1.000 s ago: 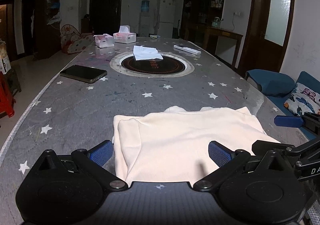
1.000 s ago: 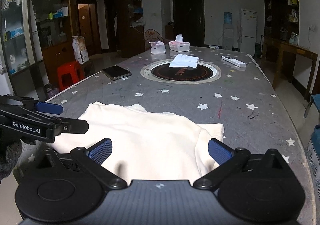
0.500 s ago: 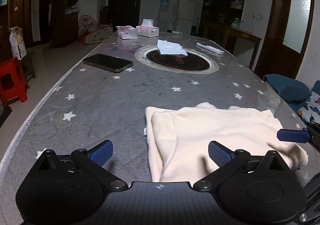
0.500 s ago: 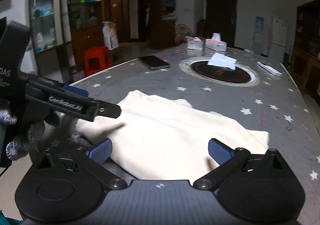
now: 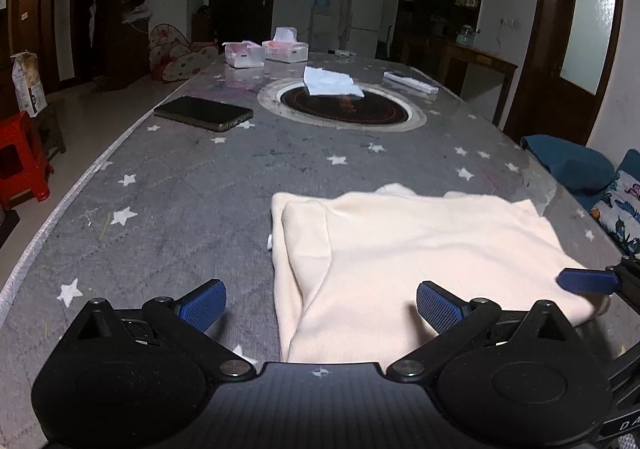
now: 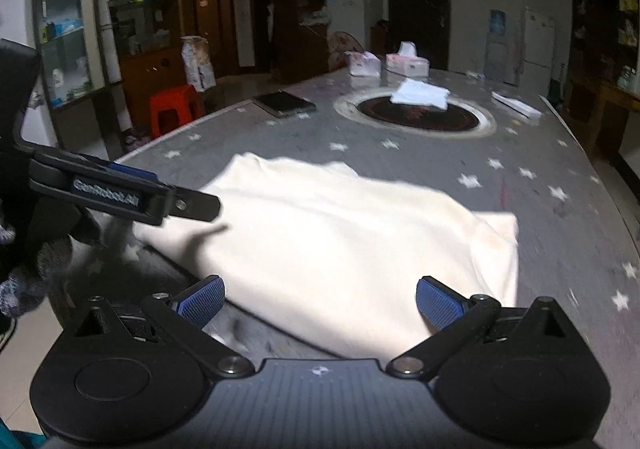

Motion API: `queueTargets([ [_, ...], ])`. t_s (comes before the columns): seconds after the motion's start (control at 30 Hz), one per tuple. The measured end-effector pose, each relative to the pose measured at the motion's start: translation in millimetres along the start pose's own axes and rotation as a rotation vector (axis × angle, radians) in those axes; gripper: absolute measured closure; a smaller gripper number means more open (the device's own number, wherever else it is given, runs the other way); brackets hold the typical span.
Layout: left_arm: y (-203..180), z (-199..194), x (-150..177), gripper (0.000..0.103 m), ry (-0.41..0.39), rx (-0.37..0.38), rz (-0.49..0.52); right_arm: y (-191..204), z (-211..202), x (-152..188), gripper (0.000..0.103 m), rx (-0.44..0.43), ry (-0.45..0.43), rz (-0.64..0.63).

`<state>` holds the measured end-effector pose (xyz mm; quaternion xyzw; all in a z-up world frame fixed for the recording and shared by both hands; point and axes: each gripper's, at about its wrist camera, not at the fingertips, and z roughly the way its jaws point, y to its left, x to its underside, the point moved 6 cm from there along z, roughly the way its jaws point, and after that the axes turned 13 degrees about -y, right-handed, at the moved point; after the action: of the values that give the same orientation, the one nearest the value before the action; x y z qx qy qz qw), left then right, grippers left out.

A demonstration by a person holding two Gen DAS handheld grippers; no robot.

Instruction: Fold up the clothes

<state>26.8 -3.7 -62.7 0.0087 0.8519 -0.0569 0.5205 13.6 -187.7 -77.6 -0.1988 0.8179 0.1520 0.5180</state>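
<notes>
A cream garment (image 5: 404, 249) lies folded into a flat rectangle on the grey star-patterned table (image 5: 200, 185). My left gripper (image 5: 318, 305) hovers open over its near left edge, nothing between the blue pads. The right gripper's blue fingertip (image 5: 586, 281) shows at the garment's right corner. In the right wrist view the same garment (image 6: 340, 237) spreads ahead of my right gripper (image 6: 318, 303), which is open and empty above its near edge. The left gripper's black arm (image 6: 120, 197), held by a gloved hand (image 6: 24, 281), reaches in over the garment's left end.
A dark phone (image 5: 203, 113) lies at the left. A round hotplate inset (image 5: 340, 109) carries a white cloth (image 5: 330, 83). Two tissue boxes (image 5: 266, 51) and a remote (image 5: 410, 82) sit farther back. A red stool (image 6: 176, 109) stands beside the table.
Both grippers swung leftwards round the near end of the table. The garment now sits more to the right in the left view. Both stayed open.
</notes>
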Motion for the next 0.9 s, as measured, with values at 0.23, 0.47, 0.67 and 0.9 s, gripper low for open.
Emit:
queueTargets([
  [0.23, 2, 2, 9, 0.0, 0.023, -0.02, 0.015, -4, -9, -1, 0.0, -0.004, -0.01, 0.009],
  [0.47, 11, -2, 8, 0.0, 0.018, -0.042, 0.007, -3, 10, -16, 0.0, 0.013, -0.039, 0.01],
  [0.67, 20, -2, 11, 0.0, 0.031, -0.061, -0.011, -1, 19, -3, 0.0, 0.021, 0.012, -0.034],
  [0.9, 13, -3, 2, 0.0, 0.009, -0.042, -0.008, -19, -3, -14, 0.0, 0.103, -0.05, -0.043],
])
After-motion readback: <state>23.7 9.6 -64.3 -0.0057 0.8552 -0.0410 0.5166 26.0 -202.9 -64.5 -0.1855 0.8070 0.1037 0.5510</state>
